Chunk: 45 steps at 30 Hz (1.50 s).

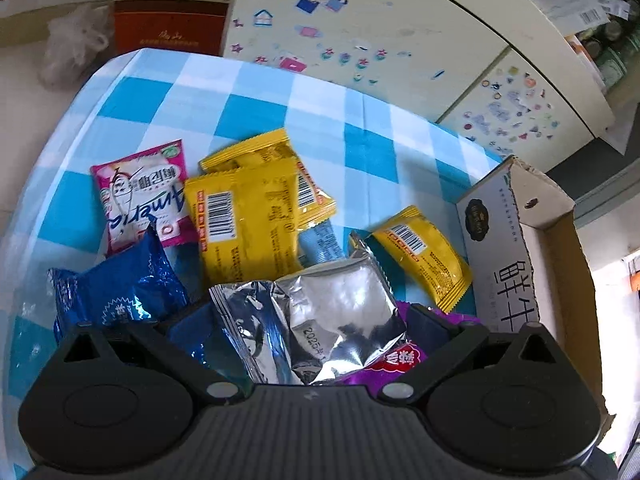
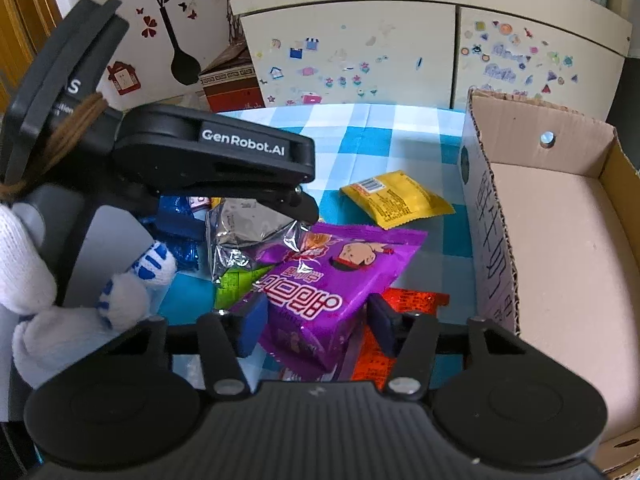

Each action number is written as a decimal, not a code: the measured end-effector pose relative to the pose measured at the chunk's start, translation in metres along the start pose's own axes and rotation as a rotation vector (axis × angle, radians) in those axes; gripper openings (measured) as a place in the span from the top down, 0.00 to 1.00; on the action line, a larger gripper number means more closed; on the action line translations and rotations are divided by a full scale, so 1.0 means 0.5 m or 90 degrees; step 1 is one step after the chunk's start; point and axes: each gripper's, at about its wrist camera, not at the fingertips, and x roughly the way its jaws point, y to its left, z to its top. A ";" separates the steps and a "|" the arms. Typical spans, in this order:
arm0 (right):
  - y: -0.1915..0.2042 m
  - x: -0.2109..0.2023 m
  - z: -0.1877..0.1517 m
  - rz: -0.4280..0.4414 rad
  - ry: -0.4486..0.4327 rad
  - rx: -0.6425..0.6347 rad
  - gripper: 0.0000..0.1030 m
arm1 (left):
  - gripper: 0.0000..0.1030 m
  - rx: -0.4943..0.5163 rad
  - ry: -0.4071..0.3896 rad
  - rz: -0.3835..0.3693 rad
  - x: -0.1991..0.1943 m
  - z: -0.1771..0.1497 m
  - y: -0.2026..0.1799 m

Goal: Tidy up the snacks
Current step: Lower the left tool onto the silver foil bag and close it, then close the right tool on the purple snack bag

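Two grippers work over a pile of snack packets on a blue-and-white checked tablecloth (image 1: pixel 256 116). Nearest in the right wrist view, the right gripper (image 2: pixel 316 320) has its blue pads on either side of a purple packet (image 2: pixel 320 288); the pads sit right at the packet's edges, though whether they press it cannot be told for sure. A red packet (image 2: pixel 400 308) lies under the purple one, and a green packet (image 2: pixel 234 284) pokes out at its left. Beside them a gloved hand (image 2: pixel 80 312) holds the left gripper (image 2: pixel 304 216), seen from the side with its tips down at a silver packet (image 2: pixel 244 232). In the left wrist view that silver packet (image 1: pixel 320 312) fills the gap between widely parted fingers, and no pad can be seen pressing on it. Blue foil packets (image 1: pixel 120 288) lie to its left, and a yellow packet (image 1: pixel 424 256) to its right. Farther on sit two more yellow packets (image 1: pixel 248 216) overlapping each other and a pink packet (image 1: pixel 148 196) just beside them. An open cardboard box (image 2: pixel 552 216) stands at the right edge of the table, nothing visible inside it. Beyond the table stands a white cabinet (image 2: pixel 352 48) dotted with stickers, with a brown carton (image 1: pixel 172 12) at its left.
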 end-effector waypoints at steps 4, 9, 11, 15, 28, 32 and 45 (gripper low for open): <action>0.003 -0.005 -0.001 0.011 0.004 -0.012 0.51 | 0.00 -0.003 -0.003 0.005 -0.007 0.000 0.004; -0.001 -0.004 0.004 0.028 0.015 -0.017 0.53 | 0.00 -0.040 -0.012 -0.007 -0.020 0.007 0.019; -0.005 -0.004 0.006 0.030 0.019 -0.010 0.52 | 0.00 -0.040 -0.009 -0.009 -0.015 0.007 0.018; -0.013 -0.002 0.008 0.039 0.018 0.017 0.44 | 0.00 -0.026 0.008 0.001 0.006 0.001 0.008; -0.014 0.006 0.002 0.028 0.016 0.024 0.41 | 0.00 -0.043 0.047 0.016 0.031 0.001 0.023; -0.026 0.004 0.005 0.038 0.011 0.053 0.41 | 0.00 -0.023 0.047 0.022 0.032 -0.004 0.017; -0.031 0.003 0.006 0.051 0.001 0.072 0.61 | 0.12 -0.069 0.031 -0.007 0.007 -0.017 0.038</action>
